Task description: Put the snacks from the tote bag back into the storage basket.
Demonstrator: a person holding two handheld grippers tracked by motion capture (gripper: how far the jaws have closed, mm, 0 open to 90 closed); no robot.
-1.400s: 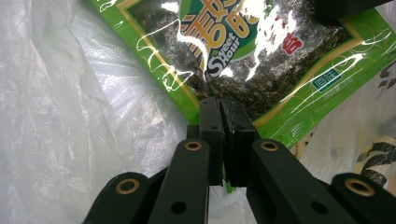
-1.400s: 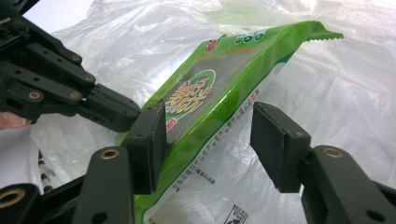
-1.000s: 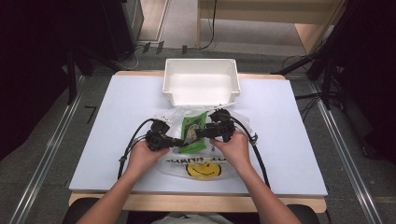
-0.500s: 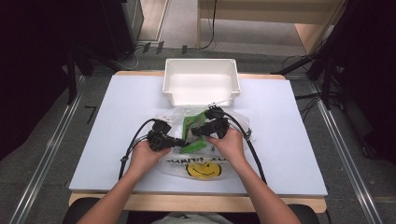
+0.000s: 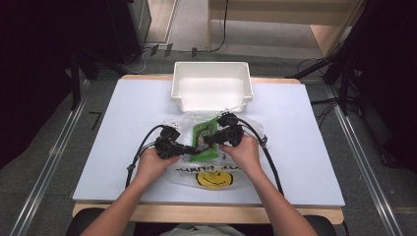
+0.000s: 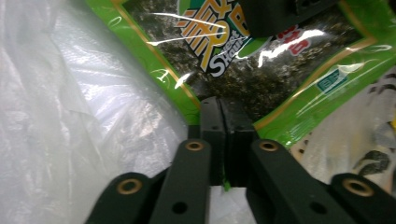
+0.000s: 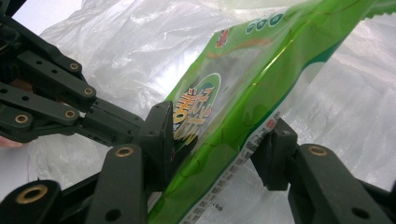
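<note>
On the table [image 5: 123, 128], just in front of the tray [image 5: 212, 84], a green packet [image 5: 205, 140] lies on a clear bag [image 5: 246, 125]. The left gripper [image 6: 223, 122] is clenched on the packet's edge. The right gripper [image 7: 217, 147] has just been closing around it, one pad touching, the other not yet. The packet looks light, crinkly and slippery; the flat sealed edges seem the safest hold.
</note>
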